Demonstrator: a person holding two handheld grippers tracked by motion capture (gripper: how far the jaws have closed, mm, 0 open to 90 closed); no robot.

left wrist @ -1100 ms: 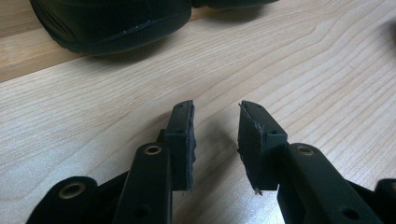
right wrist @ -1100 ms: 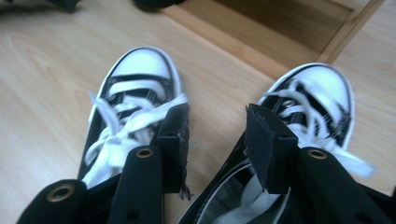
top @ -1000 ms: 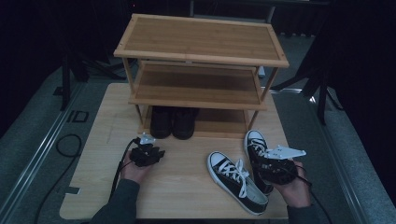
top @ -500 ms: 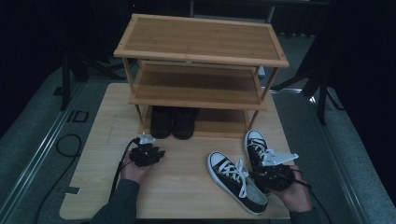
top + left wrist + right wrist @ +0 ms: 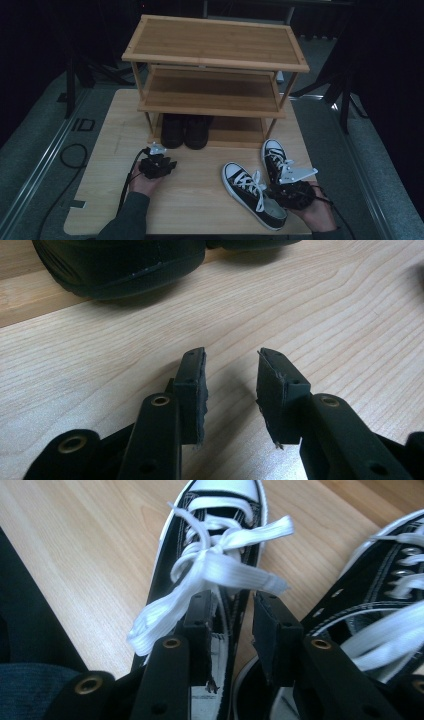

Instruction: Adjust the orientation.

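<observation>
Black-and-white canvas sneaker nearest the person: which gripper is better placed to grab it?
Right. The right gripper sits over that lace-up sneaker, its open jaws astride the collar. The left gripper is across the wooden table.

A three-tier wooden shoe rack (image 5: pixel 215 65) stands at upper centre of a light wooden table (image 5: pixel 200 200). A pair of black shoes (image 5: pixel 185 131) sits on its lowest shelf. At lower right lie two black-and-white sneakers (image 5: pixel 260 187) — the right gripper (image 5: pixel 292 192) over them. The left gripper (image 5: pixel 156 165) sits left of centre, jaw state unclear.
</observation>
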